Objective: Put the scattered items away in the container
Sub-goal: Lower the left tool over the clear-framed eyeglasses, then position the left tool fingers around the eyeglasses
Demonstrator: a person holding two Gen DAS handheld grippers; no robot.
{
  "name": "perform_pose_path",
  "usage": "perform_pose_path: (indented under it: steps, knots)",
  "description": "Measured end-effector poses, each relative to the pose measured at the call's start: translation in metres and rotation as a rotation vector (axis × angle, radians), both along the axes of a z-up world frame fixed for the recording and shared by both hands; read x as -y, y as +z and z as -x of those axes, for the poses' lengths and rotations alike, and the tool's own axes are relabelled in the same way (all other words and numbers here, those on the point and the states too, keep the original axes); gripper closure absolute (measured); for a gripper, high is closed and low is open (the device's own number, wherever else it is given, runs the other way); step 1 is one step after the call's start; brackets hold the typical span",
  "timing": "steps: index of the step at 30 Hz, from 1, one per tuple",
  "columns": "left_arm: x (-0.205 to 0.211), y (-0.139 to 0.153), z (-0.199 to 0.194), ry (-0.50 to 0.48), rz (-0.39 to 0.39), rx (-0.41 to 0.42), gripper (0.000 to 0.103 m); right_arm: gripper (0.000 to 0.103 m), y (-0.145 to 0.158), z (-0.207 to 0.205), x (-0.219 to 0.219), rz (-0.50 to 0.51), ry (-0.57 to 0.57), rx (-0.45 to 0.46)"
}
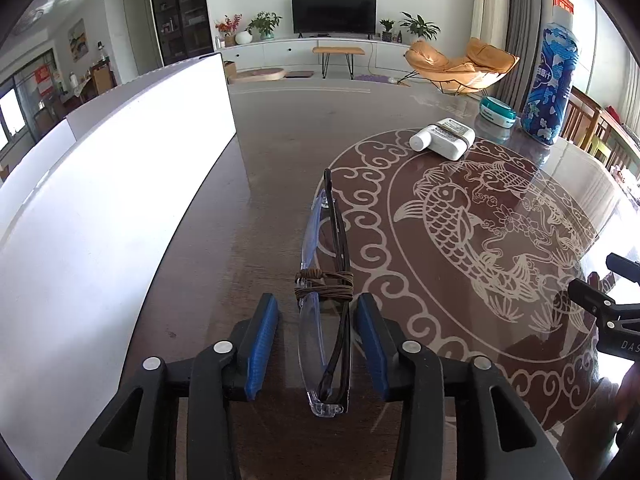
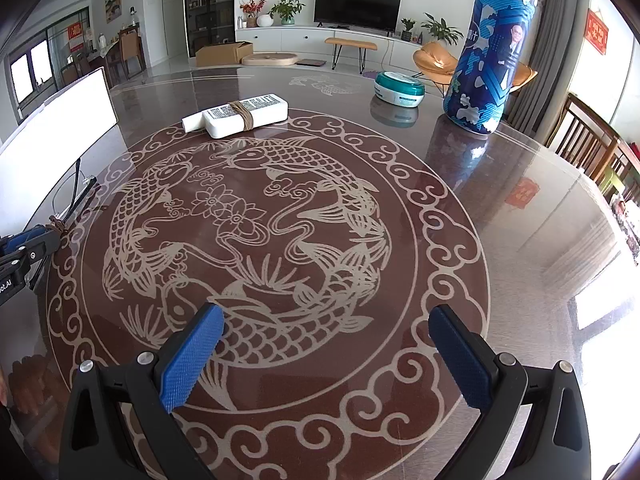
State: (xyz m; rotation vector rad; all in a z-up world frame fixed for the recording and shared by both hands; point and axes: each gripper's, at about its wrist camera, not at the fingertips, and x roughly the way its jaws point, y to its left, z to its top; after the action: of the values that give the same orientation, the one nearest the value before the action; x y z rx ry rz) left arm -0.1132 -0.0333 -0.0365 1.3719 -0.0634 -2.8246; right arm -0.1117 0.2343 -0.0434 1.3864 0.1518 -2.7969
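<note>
- My left hand-held gripper point(image 1: 317, 344) stands partly spread, its blue pads point(image 1: 262, 346) on either side of the folded glasses point(image 1: 326, 320) with a gap on each side, so nothing is pinched.
- The glasses lie on the dark tabletop point(image 1: 276, 152), lens end nearest me, temples stretching away, a brown cord point(image 1: 325, 285) wound round their middle.
- Just to their left rises the white container point(image 1: 120, 184); the glasses are outside it, beside its wall.
- My right hand-held gripper point(image 2: 326, 356) hangs wide apart over the carved fish pattern point(image 2: 256, 216), holding nothing.
- Farther off on the tabletop lies a white bottle point(image 2: 240, 115) on its side with a brown band around it.
- Beyond it, well apart, sits a low teal and white jar point(image 2: 399, 87), and near that a tall blue patterned can point(image 2: 486, 52) stands upright.
- From the right wrist view, my left hand-held gripper shows at the left edge with the glasses ahead of it.
</note>
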Motion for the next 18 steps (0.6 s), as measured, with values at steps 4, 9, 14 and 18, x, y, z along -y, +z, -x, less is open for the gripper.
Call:
perform_pose_path:
  steps: [4, 9, 14, 18]
  knots:
    - [0.0018, -0.0041, 0.0036, -0.003, -0.023, 0.014, 0.022, 0.000, 0.0000, 0.0000, 0.0003, -0.003, 0.000, -0.001]
    - [-0.0010, -0.0050, 0.0044, -0.010, -0.023, 0.018, 0.018, 0.000, 0.0001, 0.0000, 0.0004, -0.003, 0.000, -0.001]
    - [-0.0005, -0.0050, 0.0037, -0.010, -0.023, 0.019, 0.016, 0.000, 0.0002, 0.0000, 0.0004, -0.003, -0.001, -0.001]
    - [0.0005, -0.0056, 0.0039, -0.007, -0.023, 0.027, 0.010, 0.000, 0.0002, -0.0001, 0.0004, -0.004, -0.001, -0.001]
